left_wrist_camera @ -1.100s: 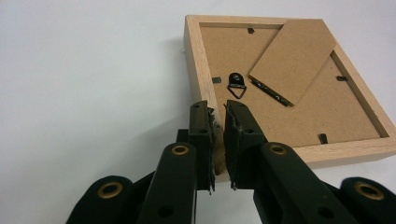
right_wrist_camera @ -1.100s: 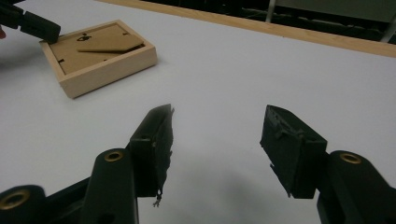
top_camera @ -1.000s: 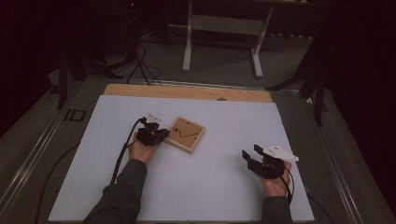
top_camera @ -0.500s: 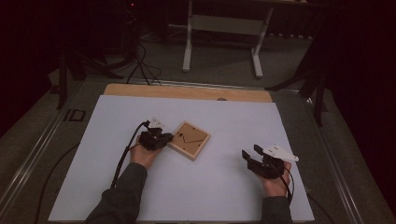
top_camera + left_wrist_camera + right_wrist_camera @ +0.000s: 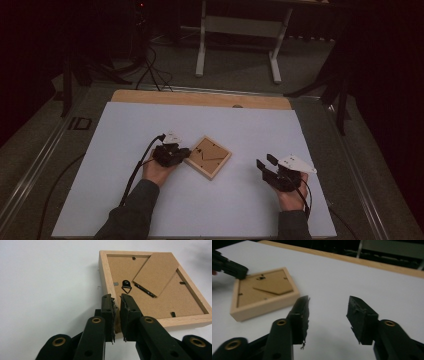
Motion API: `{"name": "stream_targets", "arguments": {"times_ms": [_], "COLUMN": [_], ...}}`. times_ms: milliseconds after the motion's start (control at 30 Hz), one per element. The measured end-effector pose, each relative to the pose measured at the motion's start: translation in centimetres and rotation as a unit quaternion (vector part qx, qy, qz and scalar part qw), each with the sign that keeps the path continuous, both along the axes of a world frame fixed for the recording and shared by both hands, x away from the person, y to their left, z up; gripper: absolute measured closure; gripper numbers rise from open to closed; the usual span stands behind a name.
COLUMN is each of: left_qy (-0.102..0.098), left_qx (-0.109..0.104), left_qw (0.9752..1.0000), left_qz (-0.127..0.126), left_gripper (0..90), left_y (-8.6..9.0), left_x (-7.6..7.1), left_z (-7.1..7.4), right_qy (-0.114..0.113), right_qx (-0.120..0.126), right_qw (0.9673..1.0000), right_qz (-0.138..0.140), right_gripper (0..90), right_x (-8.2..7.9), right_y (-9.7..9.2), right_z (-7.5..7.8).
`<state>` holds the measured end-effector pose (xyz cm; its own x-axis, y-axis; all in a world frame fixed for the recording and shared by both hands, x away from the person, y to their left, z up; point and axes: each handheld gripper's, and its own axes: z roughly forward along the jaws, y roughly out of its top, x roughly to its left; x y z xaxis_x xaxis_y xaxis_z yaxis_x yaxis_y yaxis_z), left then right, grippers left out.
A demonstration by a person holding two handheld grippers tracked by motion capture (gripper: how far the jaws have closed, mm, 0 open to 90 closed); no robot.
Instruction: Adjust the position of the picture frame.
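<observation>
Picture frame (image 5: pixel 210 157) face down, left gripper (image 5: pixel 186 154) jaws clamped on its rim, right gripper (image 5: pixel 265 164) jaws apart, just closing, empty

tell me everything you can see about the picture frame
The picture frame lies face down on the white table, turned like a diamond in the high view. It has a pale wood rim, a brown fibreboard back with a stand flap, a black hanging ring and small tabs. The left gripper is shut on its near corner.
</observation>
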<state>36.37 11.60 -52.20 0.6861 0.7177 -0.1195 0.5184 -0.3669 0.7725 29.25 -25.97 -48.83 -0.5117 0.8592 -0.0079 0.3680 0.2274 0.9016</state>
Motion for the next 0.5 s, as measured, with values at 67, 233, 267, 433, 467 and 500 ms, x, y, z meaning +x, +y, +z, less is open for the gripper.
{"name": "stream_targets", "arguments": {"times_ms": [67,233,267,433,467,500], "left_qy": [0.000,-0.005,-0.005,-0.015,-0.016,-0.019], "left_qx": [0.001,0.010,0.010,0.018,0.016,0.011], "left_qw": [1.0000,0.9999,0.9999,0.9997,0.9997,0.9996], "left_qz": [-0.004,-0.007,-0.007,0.009,0.012,0.016], "left_gripper": [81.7,81.6,81.6,77.5,76.4,75.8], "left_y": [-0.2,-0.6,-0.6,-0.8,-0.7,-0.7], "left_x": [-0.1,-0.5,-0.5,-1.0,-1.1,-1.3], "left_z": [0.0,0.1,0.1,0.2,0.2,0.2], "right_qy": [-0.005,0.000,0.000,0.005,0.007,0.008], "right_qx": [-0.002,-0.009,-0.012,-0.012,-0.009,-0.009], "right_qw": [1.0000,0.9997,0.9997,0.9998,0.9998,0.9998], "right_qz": [0.008,0.022,0.021,0.013,0.014,0.016], "right_gripper": [58.5,73.8,77.5,89.2,89.3,89.4], "right_x": [0.1,0.7,0.8,2.1,2.4,2.7], "right_y": [0.7,1.8,2.1,2.8,3.0,3.1], "right_z": [0.3,0.3,0.3,0.2,0.2,0.2]}}
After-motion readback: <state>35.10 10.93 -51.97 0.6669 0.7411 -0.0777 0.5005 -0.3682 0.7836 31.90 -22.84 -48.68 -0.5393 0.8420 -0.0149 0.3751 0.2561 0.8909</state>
